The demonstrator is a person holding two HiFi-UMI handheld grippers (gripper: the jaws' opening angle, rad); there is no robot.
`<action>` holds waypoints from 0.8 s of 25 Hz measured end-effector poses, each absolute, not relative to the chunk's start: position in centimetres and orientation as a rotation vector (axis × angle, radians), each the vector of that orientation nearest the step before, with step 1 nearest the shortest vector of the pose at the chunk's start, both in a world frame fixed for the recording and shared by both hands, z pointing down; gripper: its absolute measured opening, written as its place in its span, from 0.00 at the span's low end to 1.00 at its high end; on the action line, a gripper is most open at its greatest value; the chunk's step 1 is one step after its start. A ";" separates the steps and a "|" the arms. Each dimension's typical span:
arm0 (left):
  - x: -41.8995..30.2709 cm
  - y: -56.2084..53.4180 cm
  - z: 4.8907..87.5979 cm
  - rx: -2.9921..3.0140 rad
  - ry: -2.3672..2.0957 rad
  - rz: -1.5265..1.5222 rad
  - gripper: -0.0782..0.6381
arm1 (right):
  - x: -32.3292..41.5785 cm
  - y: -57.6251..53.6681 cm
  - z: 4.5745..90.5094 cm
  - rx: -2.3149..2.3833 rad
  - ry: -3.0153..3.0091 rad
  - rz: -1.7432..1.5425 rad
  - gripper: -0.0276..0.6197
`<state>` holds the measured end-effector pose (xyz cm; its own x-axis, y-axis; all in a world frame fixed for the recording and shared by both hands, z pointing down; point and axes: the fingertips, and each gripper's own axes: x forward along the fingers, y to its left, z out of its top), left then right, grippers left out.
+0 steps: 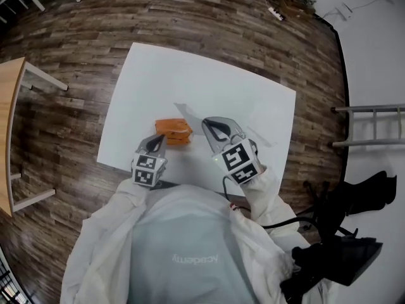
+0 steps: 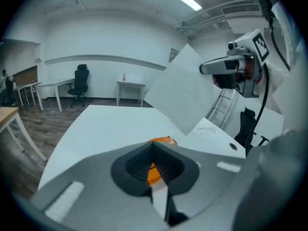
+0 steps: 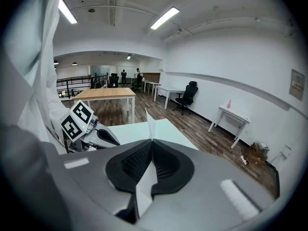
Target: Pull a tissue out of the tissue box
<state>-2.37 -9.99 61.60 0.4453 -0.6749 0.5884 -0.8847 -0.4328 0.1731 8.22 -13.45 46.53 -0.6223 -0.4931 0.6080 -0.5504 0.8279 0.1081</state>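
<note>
Tissue box [image 1: 173,132] sits on the table [image 1: 190,75], its opening too small to read and its near edge hidden by the left gripper [image 1: 159,140], whose jaws are together and empty. Right gripper [image 1: 209,125] is pinched on the tissue [image 2: 185,90], held up beside the box. From above, the tissue is hard to separate from the white tabletop.

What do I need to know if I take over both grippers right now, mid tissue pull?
Right gripper: shut on the tissue, which it holds raised over the table.
Left gripper: jaws together at the near edge of the orange tissue box; no grip on it that I can see.
Done: the tissue looks clear of the box.
To do: probably just lay the tissue down and release it.
</note>
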 end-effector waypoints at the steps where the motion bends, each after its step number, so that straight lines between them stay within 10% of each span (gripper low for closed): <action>1: -2.6 -10.0 61.3 2.238 -1.328 0.609 0.11 | 8.8 -13.3 46.6 0.786 -2.367 0.132 0.05; 20: -6.6 -11.5 52.9 2.325 -1.525 0.657 0.11 | 13.0 -12.5 48.7 1.115 -2.400 0.298 0.05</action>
